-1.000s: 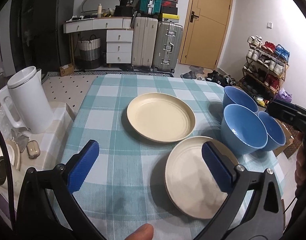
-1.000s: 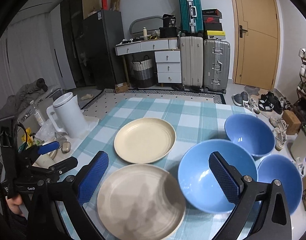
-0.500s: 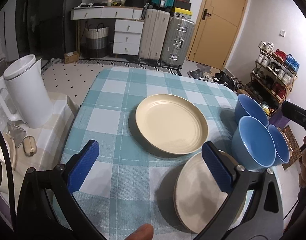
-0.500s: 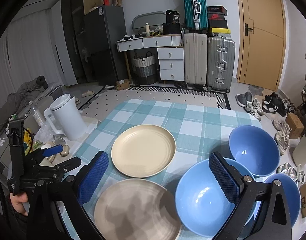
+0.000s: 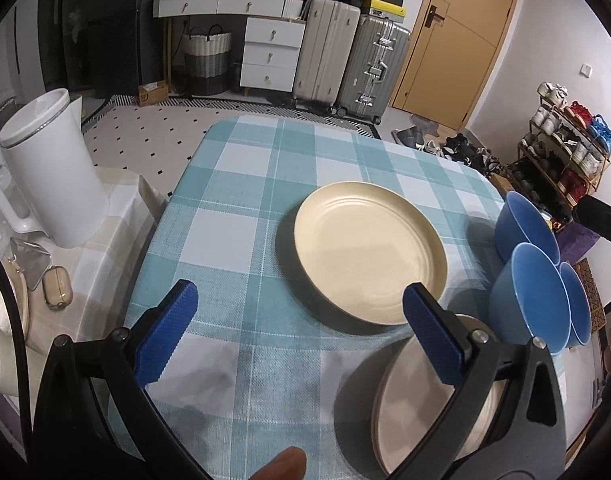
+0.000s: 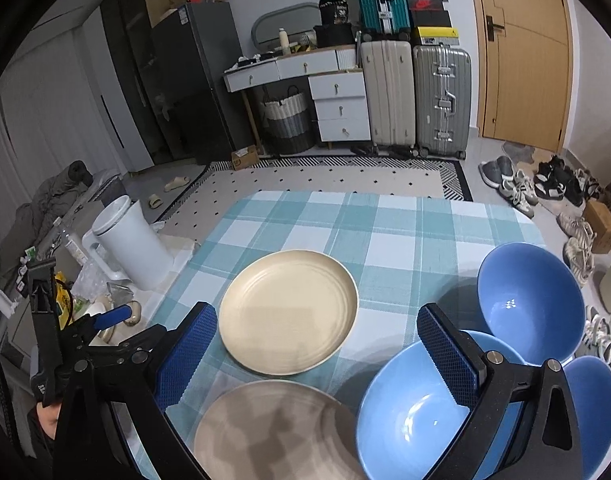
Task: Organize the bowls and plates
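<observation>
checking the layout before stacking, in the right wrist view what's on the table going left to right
white kettle → grey plate, nearest the camera → cream plate, farther back → near blue bowl → far blue bowl → third blue bowl at the right edge

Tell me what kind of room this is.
Most likely a lived-in home, a multipurpose room by the entry: a checked-cloth table with plates and bowls, suitcases against the wall, and shoes near the door.
</observation>
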Tool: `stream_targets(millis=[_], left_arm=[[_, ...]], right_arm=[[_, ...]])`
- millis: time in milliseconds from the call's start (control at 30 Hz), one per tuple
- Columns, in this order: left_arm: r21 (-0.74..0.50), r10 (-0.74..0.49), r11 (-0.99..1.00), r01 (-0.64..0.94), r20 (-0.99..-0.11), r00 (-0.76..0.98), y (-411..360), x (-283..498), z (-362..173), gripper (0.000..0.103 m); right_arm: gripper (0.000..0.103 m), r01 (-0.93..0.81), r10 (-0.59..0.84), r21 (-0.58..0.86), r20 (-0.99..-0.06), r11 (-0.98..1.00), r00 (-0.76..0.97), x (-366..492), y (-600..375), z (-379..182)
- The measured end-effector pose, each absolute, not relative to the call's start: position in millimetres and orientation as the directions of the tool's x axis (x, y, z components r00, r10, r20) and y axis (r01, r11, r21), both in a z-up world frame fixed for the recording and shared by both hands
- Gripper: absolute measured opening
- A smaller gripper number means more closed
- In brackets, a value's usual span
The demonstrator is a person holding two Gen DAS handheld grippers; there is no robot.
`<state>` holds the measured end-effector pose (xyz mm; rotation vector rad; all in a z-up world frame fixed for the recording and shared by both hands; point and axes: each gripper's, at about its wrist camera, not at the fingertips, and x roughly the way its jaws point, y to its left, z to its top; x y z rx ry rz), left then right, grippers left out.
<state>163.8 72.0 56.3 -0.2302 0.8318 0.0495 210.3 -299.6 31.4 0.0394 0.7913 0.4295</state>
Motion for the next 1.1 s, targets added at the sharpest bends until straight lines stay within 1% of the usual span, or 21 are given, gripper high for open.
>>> stream_targets(millis=[367, 1100], left_arm=[[-0.204, -0.055, 0.965, -0.164, -0.771, 0.635, 78, 199, 31, 0.102], [-0.192, -0.048, 0.959, -0.21, -0.836, 0.546, 78, 249, -20, 0.102]], right_arm=[[0.102, -0.339, 0.366, 0.198, -0.744, 0.92, 0.559, 251, -289, 1], [0.102, -0.336, 0.322, 0.194, -0.865, 0.922, 0.384, 309, -257, -68]])
